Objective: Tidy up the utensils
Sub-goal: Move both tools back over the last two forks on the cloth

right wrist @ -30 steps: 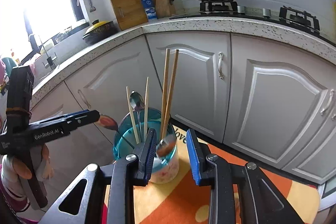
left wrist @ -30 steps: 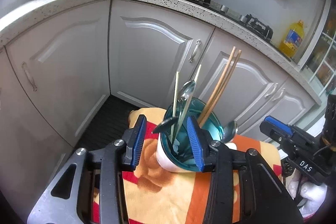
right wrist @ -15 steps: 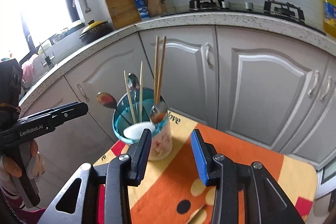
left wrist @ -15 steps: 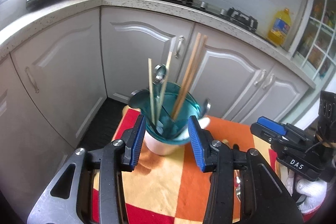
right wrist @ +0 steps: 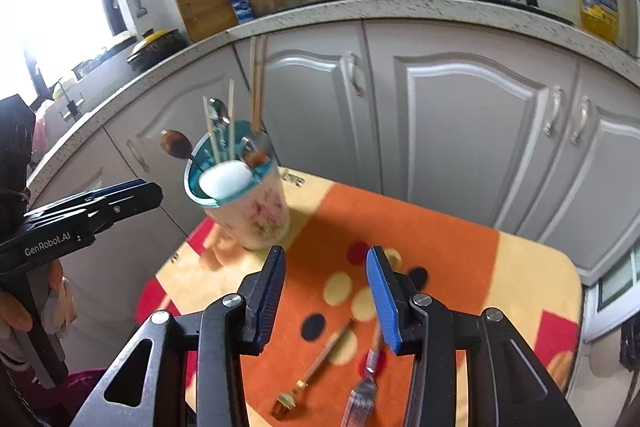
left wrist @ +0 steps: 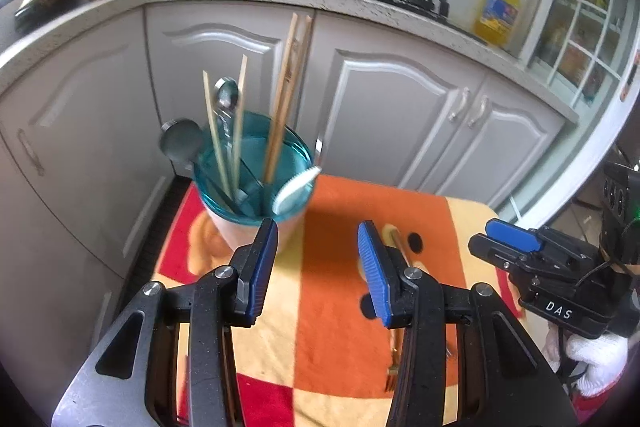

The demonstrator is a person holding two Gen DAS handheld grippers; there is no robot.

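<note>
We see both forks point(right wrist: 362, 401) flat on the surface point(right wrist: 460, 267), tines toward us. Left gripper point(left wrist: 318, 271) and right gripper point(right wrist: 326, 295) jaws open, empty, the right having just widened.

I read "DAS" on my right hand-held gripper point(left wrist: 516, 241) and "GenRobot.AI" on my left hand-held gripper point(right wrist: 132, 193); the cloth's point(right wrist: 460, 251) lettering stays illegible.

Holder cup point(left wrist: 256, 187): translucent teal plastic liner, glossy, in a glazed floral shell. Chopsticks point(left wrist: 286, 95) matt wood; spoon point(left wrist: 226, 95) polished metal. Tablecloth point(right wrist: 460, 267), lower frame: matt woven cloth. Two forks point(right wrist: 362, 401): shiny metal. Gripper pads point(right wrist: 382, 301): ribbed blue plastic. Countertop point(right wrist: 440, 9): speckled polished stone.
</note>
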